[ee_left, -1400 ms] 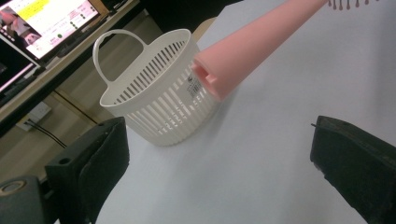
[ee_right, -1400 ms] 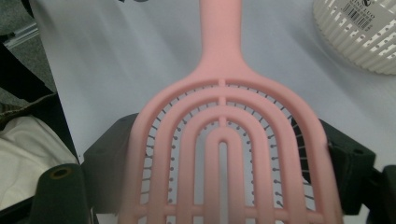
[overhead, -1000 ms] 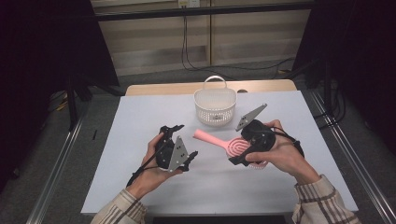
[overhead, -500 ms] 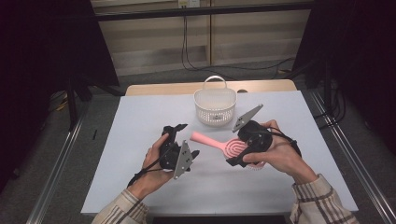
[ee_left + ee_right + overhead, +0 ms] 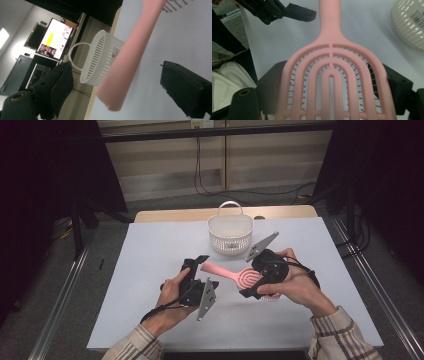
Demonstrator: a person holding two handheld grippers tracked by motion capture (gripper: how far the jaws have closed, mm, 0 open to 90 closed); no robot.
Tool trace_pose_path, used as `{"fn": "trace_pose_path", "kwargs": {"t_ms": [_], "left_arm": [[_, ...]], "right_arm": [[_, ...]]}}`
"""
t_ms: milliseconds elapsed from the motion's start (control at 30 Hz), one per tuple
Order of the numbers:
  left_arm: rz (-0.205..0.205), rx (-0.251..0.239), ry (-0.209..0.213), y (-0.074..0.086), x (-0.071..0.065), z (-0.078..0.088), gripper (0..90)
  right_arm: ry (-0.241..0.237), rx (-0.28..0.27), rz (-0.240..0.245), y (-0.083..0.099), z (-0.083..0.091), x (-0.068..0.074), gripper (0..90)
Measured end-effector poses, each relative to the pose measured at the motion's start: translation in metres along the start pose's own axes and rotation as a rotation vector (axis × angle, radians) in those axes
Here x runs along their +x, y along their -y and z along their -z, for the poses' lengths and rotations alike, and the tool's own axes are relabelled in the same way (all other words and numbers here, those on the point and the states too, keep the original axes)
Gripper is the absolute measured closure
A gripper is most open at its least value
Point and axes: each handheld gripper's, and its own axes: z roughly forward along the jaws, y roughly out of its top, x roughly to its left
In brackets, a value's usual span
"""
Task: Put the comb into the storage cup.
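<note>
Passing the brush [image 5: 235,276] near the basket [image 5: 230,234]
Right gripper [image 5: 256,281] grips its head; left gripper [image 5: 197,265], jaws closing but untouching, should clamp the handle squarely.

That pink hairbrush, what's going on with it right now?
The right gripper is shut on the head of the pink hairbrush, holding it above the table. The left gripper has its jaws around the handle end, just been closing, not yet pressing. The white basket stands just behind.
</note>
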Motion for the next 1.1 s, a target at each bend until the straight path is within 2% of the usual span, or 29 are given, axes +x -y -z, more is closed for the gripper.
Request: {"fn": "trace_pose_path", "kwargs": {"t_ms": [67,133,167,433,533,733,800,900,933,1100], "left_arm": [[-0.035,-0.004,-0.003,-0.003,-0.002,-0.001,13.8],[-0.026,-0.007,0.003,-0.005,-0.004,-0.002,14.8],[-0.038,-0.004,-0.001,-0.005,-0.005,-0.003,14.8],[-0.097,0.015,-0.063,-0.01,-0.015,-0.005,23.0],[-0.082,0.015,-0.06,-0.012,-0.017,-0.006,26.0],[-0.086,0.029,-0.062,-0.013,-0.019,-0.008,31.9],[-0.073,0.026,-0.063,-0.013,-0.017,-0.007,33.4],[-0.089,0.026,-0.086,-0.013,-0.018,-0.008,35.9],[-0.075,0.026,-0.082,-0.013,-0.018,-0.008,37.2],[-0.083,0.027,-0.084,-0.015,-0.02,-0.007,45.1]], "right_arm": [[0.0,0.001,-0.001,-0.001,-0.001,0.0,19.5],[-0.001,-0.001,0.0,-0.002,-0.002,0.0,19.5],[-0.002,-0.003,0.002,-0.002,-0.002,0.0,19.5],[-0.008,0.0,0.003,-0.005,-0.005,0.002,19.5],[-0.01,0.001,0.006,-0.007,-0.006,0.003,19.5],[-0.015,-0.005,0.015,-0.01,-0.008,0.004,19.5],[-0.016,-0.002,0.017,-0.012,-0.011,0.005,19.5],[-0.021,0.002,0.012,-0.014,-0.014,0.007,19.5],[-0.021,0.002,0.016,-0.014,-0.015,0.007,19.5],[-0.025,0.004,0.017,-0.016,-0.017,0.009,19.5]]}}
